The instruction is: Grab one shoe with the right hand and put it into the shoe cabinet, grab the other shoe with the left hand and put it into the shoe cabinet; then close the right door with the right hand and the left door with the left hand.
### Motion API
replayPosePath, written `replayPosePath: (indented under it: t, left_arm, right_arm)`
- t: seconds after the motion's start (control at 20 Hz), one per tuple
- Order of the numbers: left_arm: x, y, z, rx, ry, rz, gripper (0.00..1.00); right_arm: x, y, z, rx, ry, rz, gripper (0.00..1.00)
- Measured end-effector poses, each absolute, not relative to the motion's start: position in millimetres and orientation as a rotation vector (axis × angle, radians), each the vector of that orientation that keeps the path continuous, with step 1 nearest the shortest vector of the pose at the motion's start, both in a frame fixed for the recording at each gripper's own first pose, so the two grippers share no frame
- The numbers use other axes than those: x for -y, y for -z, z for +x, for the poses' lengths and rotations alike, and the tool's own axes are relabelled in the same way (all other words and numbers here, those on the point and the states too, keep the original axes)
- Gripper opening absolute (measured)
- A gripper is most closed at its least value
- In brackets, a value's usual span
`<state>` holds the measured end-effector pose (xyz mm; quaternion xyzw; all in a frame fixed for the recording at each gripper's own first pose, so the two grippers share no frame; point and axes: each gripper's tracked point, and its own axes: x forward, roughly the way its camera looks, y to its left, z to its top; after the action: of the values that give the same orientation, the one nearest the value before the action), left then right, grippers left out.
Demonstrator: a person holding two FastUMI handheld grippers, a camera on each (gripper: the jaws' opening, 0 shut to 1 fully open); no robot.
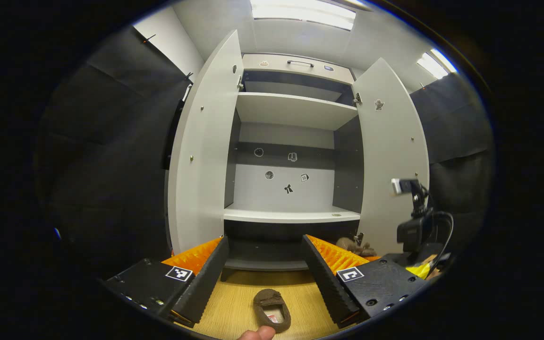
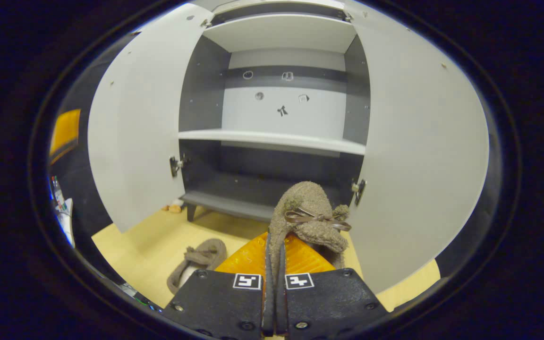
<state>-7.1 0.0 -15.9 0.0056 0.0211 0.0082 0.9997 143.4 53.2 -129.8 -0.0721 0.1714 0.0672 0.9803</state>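
Right tool pressed nearly together, pinching the thin collar edge of one brown fuzzy shoe. Shoe stands up off the fingertips, toe and ribbon bow drooping to the right, so upper is soft and floppy and clearly light. Edge pinch looks adequate for carrying, but the shoe will likely swing; a slow move should keep it from flapping out.

Ahead of it: shoe cabinet, both doors wide open. Held shoe sits in front of the dark bottom compartment, close to the right door and its lower hinge. Bottom floor or the white shelf above both look free to take it.

Left tool spread wide, holding nothing. Second shoe lies on the wooden floor between and below its fingers, opening up, insole visible. Same soft build, so best grip is probably the collar rim or heel edge, one finger inside and one outside; squeezing across the toe would just crush pile and may slip. A fingertip shows just beside that shoe at the bottom edge.

Left door is open too, out of the way.
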Motion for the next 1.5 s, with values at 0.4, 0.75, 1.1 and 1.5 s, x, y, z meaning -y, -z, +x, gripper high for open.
replayPosePath:
  t: [0.4, 0.75, 1.1, 1.5]
  left_arm:
    - [7, 19, -11, -0.050, -0.001, 0.013, 0.95]
    - [-5, 27, -13, -0.044, -0.028, 0.025, 0.95]
    - [-13, 64, -6, -0.111, -0.050, 0.027, 0.95]
    - [-15, 71, -8, -0.129, -0.046, 0.010, 0.95]
  right_arm:
    - [-78, 7, 250, -0.266, -0.151, -0.150, 0.05]
    - [-71, 3, 360, -0.364, -0.058, -0.234, 0.06]
    - [-80, 33, 405, -0.475, -0.021, -0.328, 0.06]
    - [-82, 46, 418, -0.567, 0.013, -0.296, 0.06]
